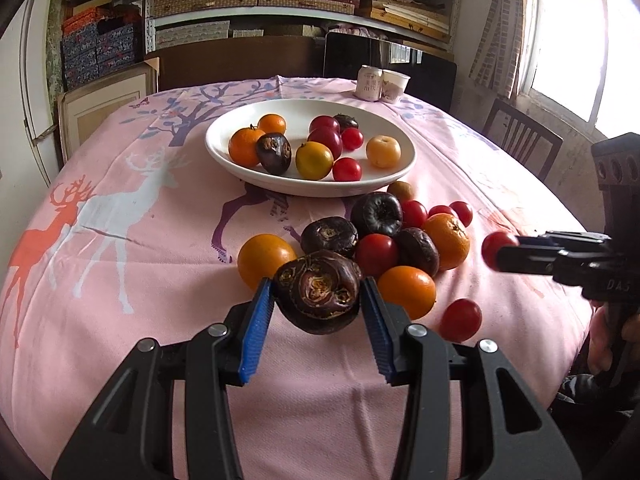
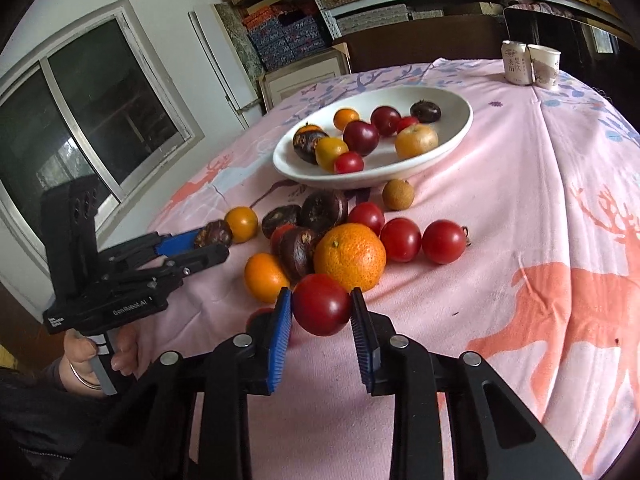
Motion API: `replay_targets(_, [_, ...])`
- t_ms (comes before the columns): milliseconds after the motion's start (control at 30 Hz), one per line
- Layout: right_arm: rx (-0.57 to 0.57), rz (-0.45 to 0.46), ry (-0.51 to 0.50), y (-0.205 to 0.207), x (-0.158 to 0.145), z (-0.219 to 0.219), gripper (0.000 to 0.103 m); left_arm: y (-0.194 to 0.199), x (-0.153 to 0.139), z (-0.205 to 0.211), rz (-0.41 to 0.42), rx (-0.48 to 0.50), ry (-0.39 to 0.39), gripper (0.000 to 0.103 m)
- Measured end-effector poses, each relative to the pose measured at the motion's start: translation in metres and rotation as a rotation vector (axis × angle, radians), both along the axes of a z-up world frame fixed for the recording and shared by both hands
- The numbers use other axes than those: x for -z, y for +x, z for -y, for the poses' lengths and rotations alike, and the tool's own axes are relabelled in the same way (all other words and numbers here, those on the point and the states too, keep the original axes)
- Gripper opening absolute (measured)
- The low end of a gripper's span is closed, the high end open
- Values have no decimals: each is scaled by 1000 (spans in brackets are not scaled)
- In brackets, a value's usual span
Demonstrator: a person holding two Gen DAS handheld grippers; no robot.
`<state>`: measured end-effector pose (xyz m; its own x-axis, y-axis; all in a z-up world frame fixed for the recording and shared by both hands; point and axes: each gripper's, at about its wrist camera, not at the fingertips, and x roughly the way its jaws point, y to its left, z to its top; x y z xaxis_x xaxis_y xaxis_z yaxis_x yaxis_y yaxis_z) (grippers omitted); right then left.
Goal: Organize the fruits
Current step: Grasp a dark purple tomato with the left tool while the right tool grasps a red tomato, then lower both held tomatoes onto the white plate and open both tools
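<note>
Presently: left gripper (image 1: 318, 298) clamped on a dark water chestnut (image 1: 318, 294), held above the pink tablecloth (image 1: 120, 320). Right gripper (image 2: 322, 306) clamped on a red cherry tomato (image 2: 322, 304). Loose fruit pile (image 1: 400, 240) just ahead of both; white plate (image 1: 224, 148) of fruit beyond.

Daylight from a bright window (image 1: 568, 40) falls beside wall shelves (image 1: 304, 12) stacked with boxes.

left wrist: close, angled down over table | right wrist: same | shared: plate (image 1: 224, 156) (image 2: 460, 128)
</note>
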<state>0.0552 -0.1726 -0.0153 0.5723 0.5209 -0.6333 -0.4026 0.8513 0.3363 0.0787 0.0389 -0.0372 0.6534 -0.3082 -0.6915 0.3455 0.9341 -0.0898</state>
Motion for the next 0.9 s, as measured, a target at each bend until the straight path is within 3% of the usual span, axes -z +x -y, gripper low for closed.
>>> replay_targets(200, [52,46,41,26,-34,27,30,19,-37,16,70,14,0,44])
replay_targets(367, [102,34,68,79,-49,39,30,70,-59,31,92,5,7,44])
replay_targets(467, [136,20,76,113,-52,41,30,112,-61,37,57,-14,-6,44])
replay_targets(633, [165,23,31,155,-55,29,30,165,-56,52,45,-42,42,44])
replay_targets(767, [187,2,10,186,-49,23,32,197,-41,57,-12,-61,57,45])
replay_targets(833, [200,5,-10,195,-45,22,51,206,-35,55,-44,-75,52,50])
replay_targets(900, [213,11,-16,193,-43,23,52,203,-35,50,-53,-84,29,66])
